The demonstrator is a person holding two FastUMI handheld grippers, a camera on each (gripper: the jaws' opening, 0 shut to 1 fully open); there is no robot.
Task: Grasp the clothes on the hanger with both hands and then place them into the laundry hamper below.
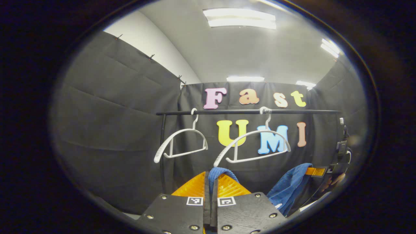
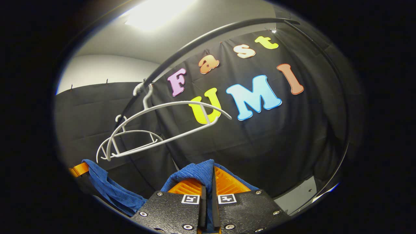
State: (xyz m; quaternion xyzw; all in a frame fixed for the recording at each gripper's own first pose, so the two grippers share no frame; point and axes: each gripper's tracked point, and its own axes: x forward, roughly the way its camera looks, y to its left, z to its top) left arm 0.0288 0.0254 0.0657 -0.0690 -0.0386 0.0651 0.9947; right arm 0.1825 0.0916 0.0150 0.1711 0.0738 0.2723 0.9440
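A blue garment (image 1: 287, 187) hangs between my two grippers, off the hangers. My left gripper (image 1: 212, 182) is shut on one fold of it, which sticks up between the orange fingers (image 1: 195, 187). My right gripper (image 2: 211, 177) is shut on another part of the blue garment (image 2: 200, 170), draped over its fingertips. In the left gripper view the right gripper (image 1: 315, 171) shows at the lower right, holding the cloth's far end. In the right gripper view the left gripper (image 2: 78, 169) shows at the lower left. Two bare white hangers (image 1: 252, 146) hang on the black rail (image 1: 247, 112).
The second white hanger (image 1: 182, 143) hangs at the rail's left end, next to its upright post (image 1: 161, 152). In the right gripper view both hangers (image 2: 156, 126) are close above the cloth, and a pale floor patch (image 2: 297, 195) lies at the lower right.
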